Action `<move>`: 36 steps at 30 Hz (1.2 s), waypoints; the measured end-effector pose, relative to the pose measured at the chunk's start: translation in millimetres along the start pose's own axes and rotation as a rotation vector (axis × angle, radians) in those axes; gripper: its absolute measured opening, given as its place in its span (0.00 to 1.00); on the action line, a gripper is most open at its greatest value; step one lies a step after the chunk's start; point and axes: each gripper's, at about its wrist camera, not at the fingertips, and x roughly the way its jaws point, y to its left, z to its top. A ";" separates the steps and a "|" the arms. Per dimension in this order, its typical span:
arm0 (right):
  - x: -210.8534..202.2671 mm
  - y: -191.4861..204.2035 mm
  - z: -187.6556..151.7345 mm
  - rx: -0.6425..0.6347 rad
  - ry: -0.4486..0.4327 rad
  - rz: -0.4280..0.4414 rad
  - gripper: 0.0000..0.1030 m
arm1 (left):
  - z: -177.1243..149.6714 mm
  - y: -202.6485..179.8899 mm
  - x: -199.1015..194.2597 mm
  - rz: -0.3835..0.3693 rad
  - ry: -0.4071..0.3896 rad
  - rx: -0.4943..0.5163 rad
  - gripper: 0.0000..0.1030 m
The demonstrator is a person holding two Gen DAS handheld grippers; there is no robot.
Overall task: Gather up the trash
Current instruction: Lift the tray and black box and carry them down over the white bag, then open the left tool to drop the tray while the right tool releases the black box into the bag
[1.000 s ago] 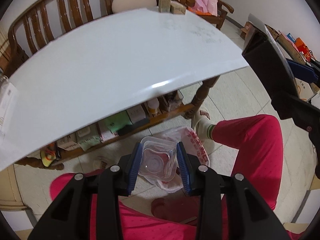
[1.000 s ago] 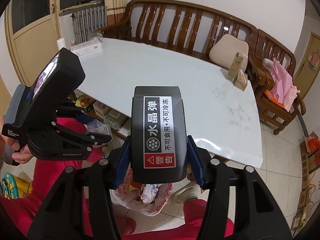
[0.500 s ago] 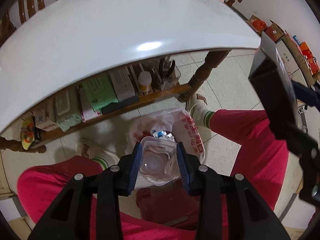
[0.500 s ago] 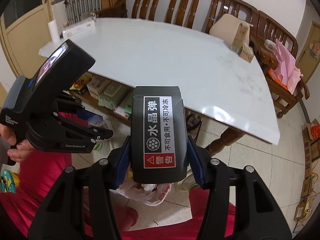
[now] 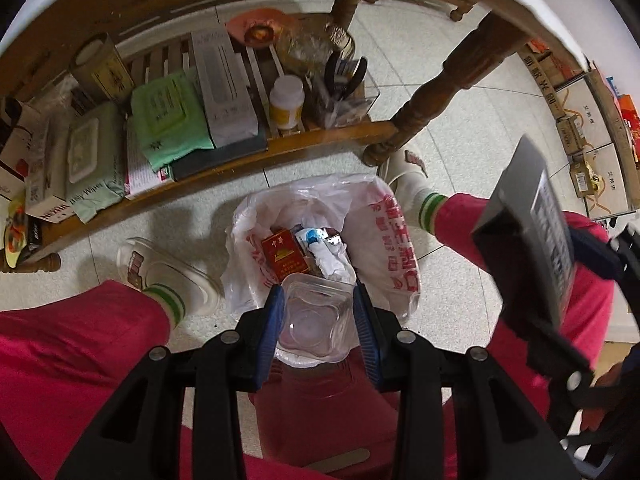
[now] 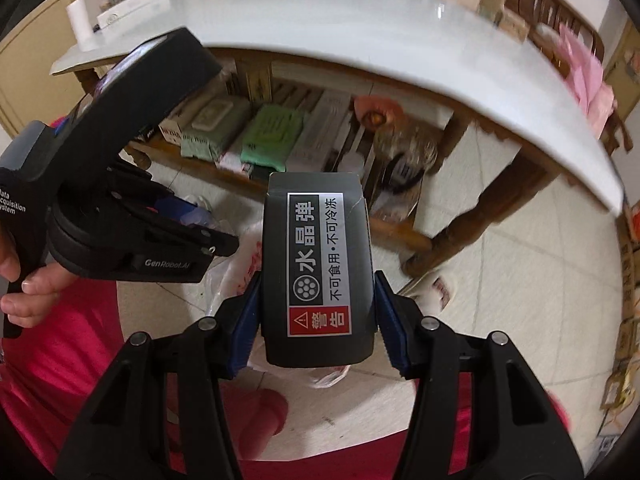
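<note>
Left wrist view: left claw (image 5: 318,320) points steeply down, low centre of frame, blue pads clamped on a clear plastic cup (image 5: 314,320). Cup sits right above the open mouth of a white trash bag (image 5: 384,248) with red print, on the tiled floor between the person's red-trousered legs. Inside the bag: a red cigarette pack (image 5: 285,254) and crumpled paper. Desk shelf (image 5: 248,156) across the upper frame, stacked with boxes, wipes and a white bottle. At right edge, the right claw (image 5: 560,264) comes in tilted, carrying the dark box (image 5: 532,232) side-on.

Right wrist view: right claw (image 6: 318,304) also angled down, centre frame, pads squeezing a dark grey box (image 6: 318,268) with a white-and-red warning label, facing the lens. Box hides most of the bag; only slivers show beside and under it. Left claw (image 6: 212,244) seen at left from the side, with a hand (image 6: 28,284) on its handle at the left edge. White desk (image 6: 360,28) top arcs across the upper frame, seen only here.
</note>
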 end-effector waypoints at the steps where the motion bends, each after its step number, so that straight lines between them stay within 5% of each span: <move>1: 4.1 -0.5 -1.5 0.007 0.008 0.001 0.51 | 1.6 0.4 5.9 -0.003 0.010 -0.004 0.34; 11: 55.0 -0.4 -17.8 0.027 0.114 -0.013 0.51 | 17.7 8.7 54.7 -0.018 0.094 -0.055 0.34; 36: 168.0 -0.2 -45.5 0.167 0.367 0.113 0.51 | 37.3 40.0 158.0 -0.081 0.313 -0.240 0.35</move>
